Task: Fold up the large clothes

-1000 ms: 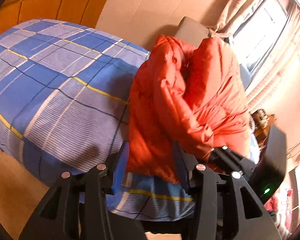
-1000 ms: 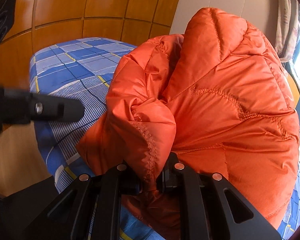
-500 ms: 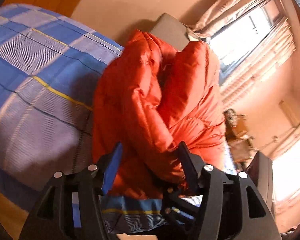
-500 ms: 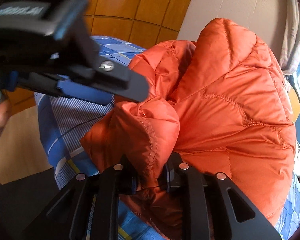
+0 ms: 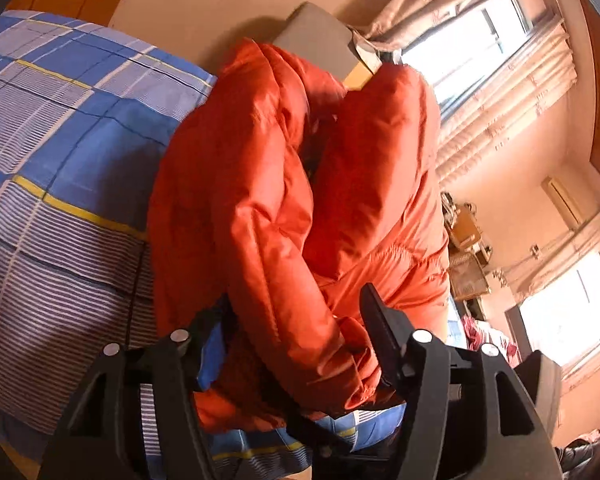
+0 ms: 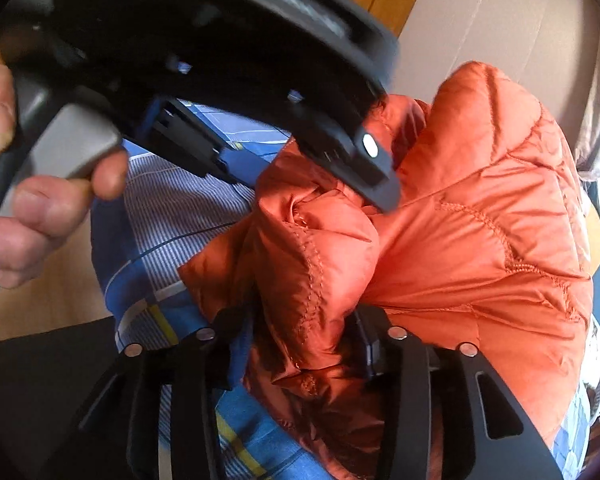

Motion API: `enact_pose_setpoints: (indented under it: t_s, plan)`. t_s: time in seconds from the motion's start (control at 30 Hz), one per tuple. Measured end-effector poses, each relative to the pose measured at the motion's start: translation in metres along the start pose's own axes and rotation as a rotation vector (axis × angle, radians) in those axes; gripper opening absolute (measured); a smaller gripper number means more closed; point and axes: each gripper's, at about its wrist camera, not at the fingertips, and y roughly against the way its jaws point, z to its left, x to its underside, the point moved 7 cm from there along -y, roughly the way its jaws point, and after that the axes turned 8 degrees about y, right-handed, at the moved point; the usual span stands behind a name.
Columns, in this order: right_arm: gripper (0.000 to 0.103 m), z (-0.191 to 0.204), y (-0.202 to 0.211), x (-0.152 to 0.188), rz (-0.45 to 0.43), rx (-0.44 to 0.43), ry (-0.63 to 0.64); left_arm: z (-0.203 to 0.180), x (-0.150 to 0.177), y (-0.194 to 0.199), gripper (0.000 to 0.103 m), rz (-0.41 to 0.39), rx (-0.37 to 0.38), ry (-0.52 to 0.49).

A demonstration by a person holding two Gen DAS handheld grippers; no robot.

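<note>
An orange quilted puffer jacket (image 5: 300,184) lies bunched up on a bed with a blue plaid sheet (image 5: 60,160). My left gripper (image 5: 296,320) straddles a thick fold at the jacket's near edge; its jaws stand apart and the fold fills the gap loosely. In the right wrist view, one of that gripper's fingers (image 6: 374,176) rests on top of the jacket (image 6: 480,240), and a hand (image 6: 40,208) holds its handle. My right gripper (image 6: 296,328) has a stitched fold of the jacket between its fingers. Its jaws are opening and the pads have come off the cloth.
The bed's near edge and the pale floor (image 6: 60,300) are at the lower left. A grey cushion (image 5: 320,36) leans on the wall behind the jacket. A bright window with curtains (image 5: 500,60) and cluttered shelves (image 5: 468,248) are to the right.
The left gripper swung right from over the sheet onto the jacket's near fold, jaws slightly wider. The right gripper's jaws, earlier pinched on the stitched fold, have spread apart.
</note>
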Motion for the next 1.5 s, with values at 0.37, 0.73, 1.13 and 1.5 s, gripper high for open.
enact_pose_setpoints:
  t_s: [0.37,0.73,1.13,1.5]
  plan:
    - [0.055,0.006,0.013,-0.005,0.029,-0.100,-0.025,0.024,0.005,-0.003,0.010,-0.006,-0.026,0.011]
    - [0.067,0.018,0.006,-0.005,0.077,-0.125,0.084,0.019,0.006,0.007,0.041,-0.018,-0.040,0.010]
    - [0.073,0.036,0.011,0.006,0.071,-0.113,0.143,0.005,0.003,-0.011,0.029,0.067,-0.047,-0.113]
    - [0.081,0.017,0.022,0.011,0.108,-0.089,-0.007,0.012,0.009,-0.010,0.023,0.026,-0.045,-0.113]
